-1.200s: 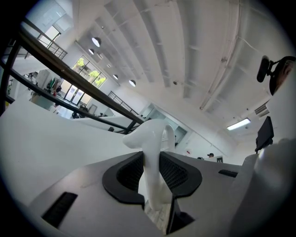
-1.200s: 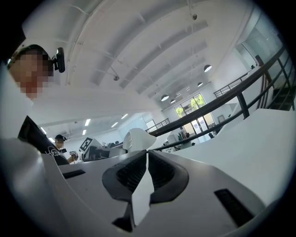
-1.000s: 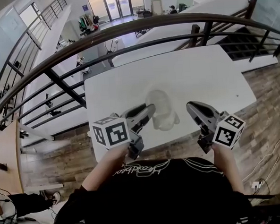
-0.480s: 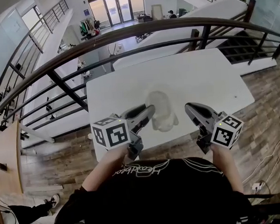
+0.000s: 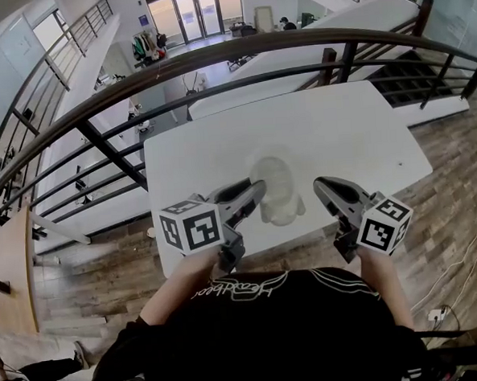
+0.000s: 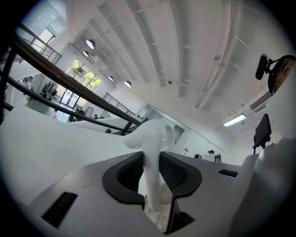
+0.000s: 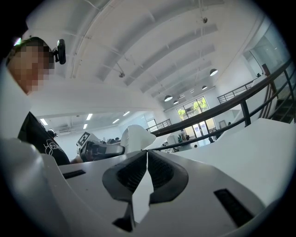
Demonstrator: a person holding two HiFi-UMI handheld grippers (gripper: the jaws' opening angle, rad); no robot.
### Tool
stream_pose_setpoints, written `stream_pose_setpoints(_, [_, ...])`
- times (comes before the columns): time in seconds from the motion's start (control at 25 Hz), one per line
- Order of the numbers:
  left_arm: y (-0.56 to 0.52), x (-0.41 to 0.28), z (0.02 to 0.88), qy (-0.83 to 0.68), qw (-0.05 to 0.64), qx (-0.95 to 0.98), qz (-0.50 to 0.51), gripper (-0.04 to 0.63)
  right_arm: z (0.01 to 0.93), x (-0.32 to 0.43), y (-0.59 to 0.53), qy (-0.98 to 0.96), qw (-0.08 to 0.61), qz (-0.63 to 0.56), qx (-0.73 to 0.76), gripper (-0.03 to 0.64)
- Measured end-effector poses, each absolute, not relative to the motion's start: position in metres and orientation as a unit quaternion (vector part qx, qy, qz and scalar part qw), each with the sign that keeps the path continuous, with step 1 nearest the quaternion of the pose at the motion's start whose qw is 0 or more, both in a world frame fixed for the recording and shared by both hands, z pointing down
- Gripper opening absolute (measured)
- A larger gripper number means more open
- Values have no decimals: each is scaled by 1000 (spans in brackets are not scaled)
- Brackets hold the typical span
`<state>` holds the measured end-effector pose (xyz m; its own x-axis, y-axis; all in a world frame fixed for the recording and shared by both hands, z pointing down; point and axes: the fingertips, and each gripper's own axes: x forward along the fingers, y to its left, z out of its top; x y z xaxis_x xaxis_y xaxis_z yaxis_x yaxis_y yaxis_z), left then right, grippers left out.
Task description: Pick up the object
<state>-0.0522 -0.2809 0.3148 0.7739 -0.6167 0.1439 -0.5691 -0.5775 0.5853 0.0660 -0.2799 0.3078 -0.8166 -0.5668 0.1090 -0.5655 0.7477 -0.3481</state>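
The object is a white, glossy jug-like piece (image 5: 277,193) over the near part of the white table (image 5: 339,123). My left gripper (image 5: 257,191) is shut on it. In the left gripper view its thin curved part (image 6: 151,157) is pinched upright between the black pads of the left gripper (image 6: 151,172). My right gripper (image 5: 322,185) hovers just right of the object, apart from it. The right gripper (image 7: 147,156) has its pads together with nothing between them. The object (image 7: 134,138) shows beyond it. I cannot tell whether the object touches the table.
A dark metal railing (image 5: 214,54) curves across behind the table, with an open drop to a lower floor past it. Wooden flooring (image 5: 456,196) lies to the right of the table and more (image 5: 106,266) to its left. The person's black shirt (image 5: 263,329) fills the bottom of the head view.
Both grippers and the white object keep nearly the same places. The right gripper has drifted a little toward the object.
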Motion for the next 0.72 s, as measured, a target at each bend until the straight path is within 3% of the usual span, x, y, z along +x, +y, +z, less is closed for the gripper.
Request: stream_pose_setpoints(0.72, [-294,-48,331,-322,322,890,-33,114,323,73,-287,927,-4,-186,-325,18])
